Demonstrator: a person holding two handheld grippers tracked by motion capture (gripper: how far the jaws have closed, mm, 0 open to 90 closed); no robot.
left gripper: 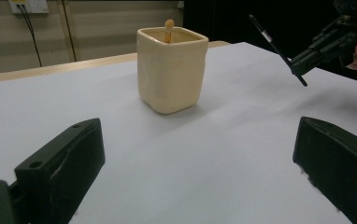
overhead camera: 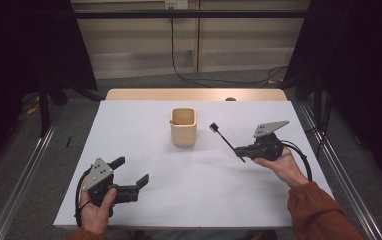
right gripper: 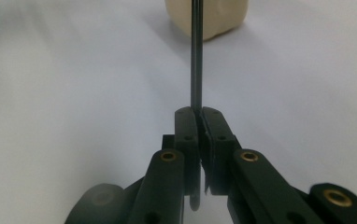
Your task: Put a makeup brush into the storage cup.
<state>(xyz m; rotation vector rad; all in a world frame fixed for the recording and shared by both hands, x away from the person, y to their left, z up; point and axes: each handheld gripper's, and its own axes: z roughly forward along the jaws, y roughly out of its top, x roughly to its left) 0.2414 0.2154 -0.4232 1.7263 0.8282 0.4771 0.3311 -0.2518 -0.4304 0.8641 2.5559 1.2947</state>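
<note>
A cream square cup (overhead camera: 184, 131) stands mid-table, with a wooden stick's rounded tip (left gripper: 168, 24) poking above its rim. To the right of the cup, my right gripper (overhead camera: 239, 150) is shut on a thin black stick (overhead camera: 224, 139) whose small dark head points up and toward the cup. In the right gripper view the stick (right gripper: 196, 56) runs straight up from the closed jaws of my right gripper (right gripper: 199, 114) toward the cup (right gripper: 207, 16). My left gripper (overhead camera: 134, 170) is open and empty near the front left, aimed at the cup (left gripper: 172, 70).
The white table top (overhead camera: 129, 125) has a wooden strip (overhead camera: 194, 94) along its far edge. Metal rails (overhead camera: 24, 175) flank both sides. Cables (overhead camera: 189, 75) lie on the floor behind. From the left gripper view the right gripper (left gripper: 328, 44) hangs above the table at the upper right.
</note>
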